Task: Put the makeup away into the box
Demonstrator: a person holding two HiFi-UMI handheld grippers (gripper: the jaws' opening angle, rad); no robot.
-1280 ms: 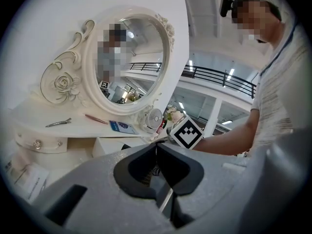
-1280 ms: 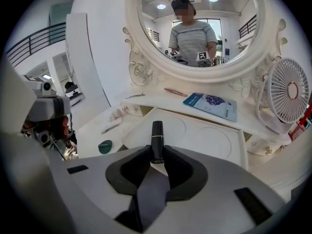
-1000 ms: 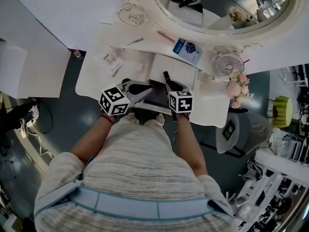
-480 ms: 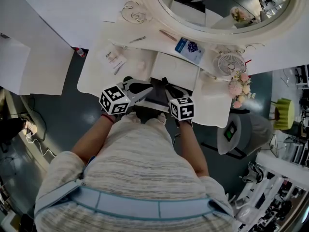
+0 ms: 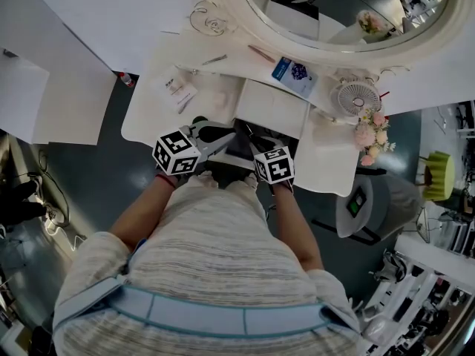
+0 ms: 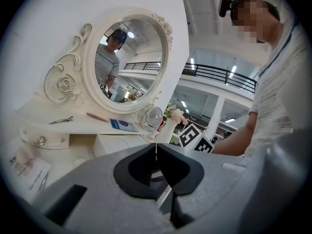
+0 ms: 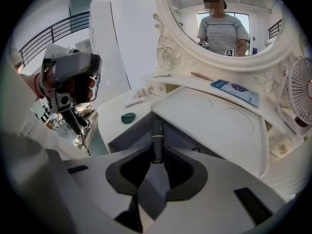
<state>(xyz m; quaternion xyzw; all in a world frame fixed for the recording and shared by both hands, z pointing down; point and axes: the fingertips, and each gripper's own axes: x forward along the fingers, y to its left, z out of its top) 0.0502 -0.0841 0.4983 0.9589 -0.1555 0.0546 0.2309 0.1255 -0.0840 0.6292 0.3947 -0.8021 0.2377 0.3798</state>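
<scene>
Your right gripper [image 7: 157,157] has its jaws clamped on a slim black tube [image 7: 156,134]. The tube points toward 12 o'clock and down into the open grey box [image 7: 128,136] at the front edge of the table [image 5: 146,119]. Its tip hangs over the inside and you have not yet let it go. Your left gripper [image 6: 156,148] is pressed closed on nothing, at 9 o'clock of the box. You look partway through. From the box, a hair clip [image 5: 211,60] lies at 11 o'clock, a thin pencil [image 5: 261,53] near 12, and a small green piece [image 7: 128,117] close by at 10. I cannot tell whether the box already holds anything.
</scene>
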